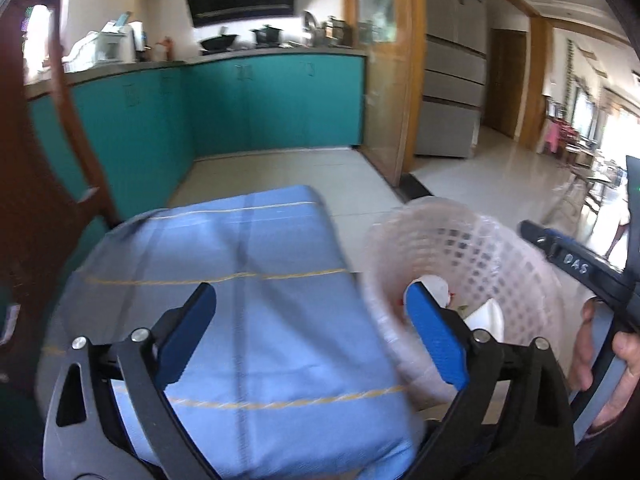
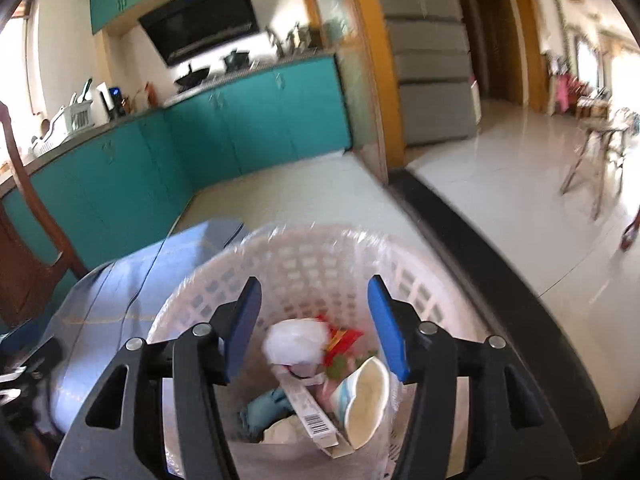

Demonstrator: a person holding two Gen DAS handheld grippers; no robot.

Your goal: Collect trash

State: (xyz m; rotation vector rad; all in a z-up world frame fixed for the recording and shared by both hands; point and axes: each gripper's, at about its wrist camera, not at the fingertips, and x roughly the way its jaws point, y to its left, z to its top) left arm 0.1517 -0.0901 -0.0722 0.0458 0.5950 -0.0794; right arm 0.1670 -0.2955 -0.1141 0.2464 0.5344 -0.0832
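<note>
1. Two grippers. The left gripper [image 1: 310, 330] has its jaws spread wide with nothing between them; it hangs over a blue cloth [image 1: 248, 300], its right finger over the rim of the basket [image 1: 500, 256].
2. The right gripper [image 2: 314, 322] has its jaws parted and empty, poised over the mouth of the basket [image 2: 320, 256]; in the left view it [image 1: 528, 232] shows at the right edge with a hand [image 1: 624, 356] on its handle.
3. One white lattice basket, lined with clear plastic, standing just beside the cloth-covered table edge.
4. Trash inside it, as far as the blur allows: one paper cup [image 2: 366, 400] lying on its side, one flat carton [image 2: 310, 412] with a barcode, one white crumpled bag [image 2: 294, 344], one red wrapper [image 2: 340, 342], some green scrap and a teal piece lower down.
5. One cloth, blue with thin yellow stripes, covers the table.
6. The room is a kitchen: teal cabinets [image 2: 240, 128] under a grey counter, one black hood [image 2: 200, 20], one wok [image 2: 192, 76] and one pot on the stove, pale floor tiles, one grey fridge [image 1: 452, 72], a wooden door frame, and a bright room beyond.
</note>
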